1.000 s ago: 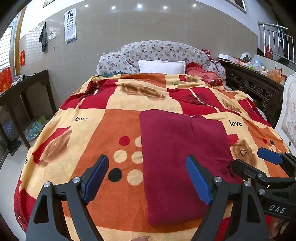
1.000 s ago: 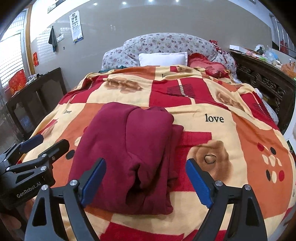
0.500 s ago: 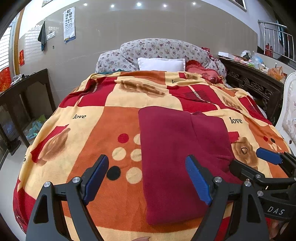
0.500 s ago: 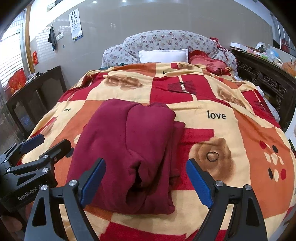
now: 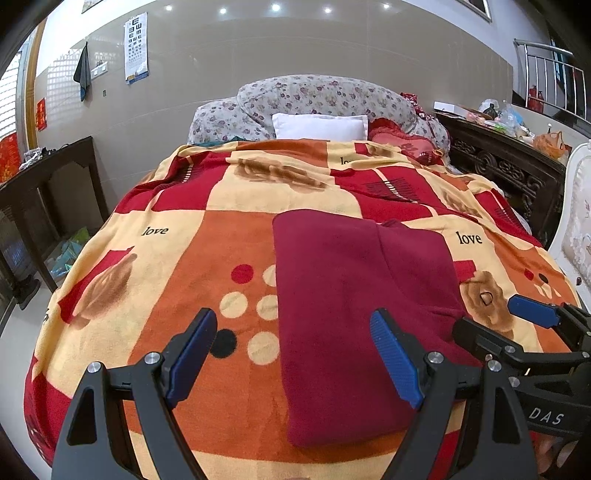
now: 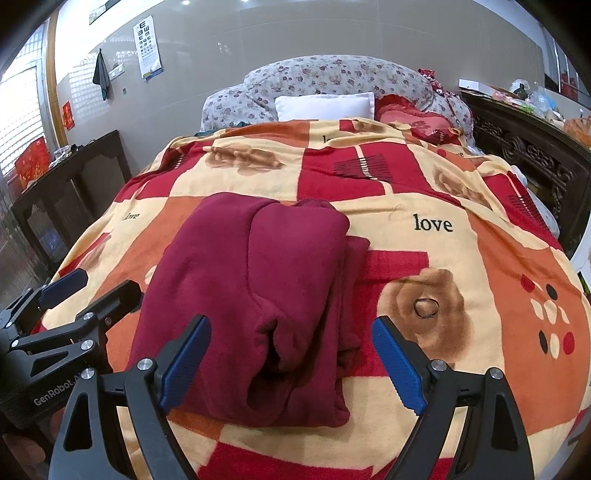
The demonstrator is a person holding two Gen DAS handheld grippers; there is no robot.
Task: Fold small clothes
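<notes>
Spread over the bed, your patterned blanket (image 5: 177, 280) carries the folded maroon garment (image 5: 354, 306); your left gripper (image 5: 295, 354) and right gripper (image 6: 291, 354) hover spread wide, holding nothing.

You get bright, even light from the recessed ceiling spots (image 5: 275, 7) and daylight glaring through the window (image 6: 20, 107) at the left, with soft shadows, sharp focus mid-frame, and strong fisheye bending plus dark vignetting at every corner.
</notes>
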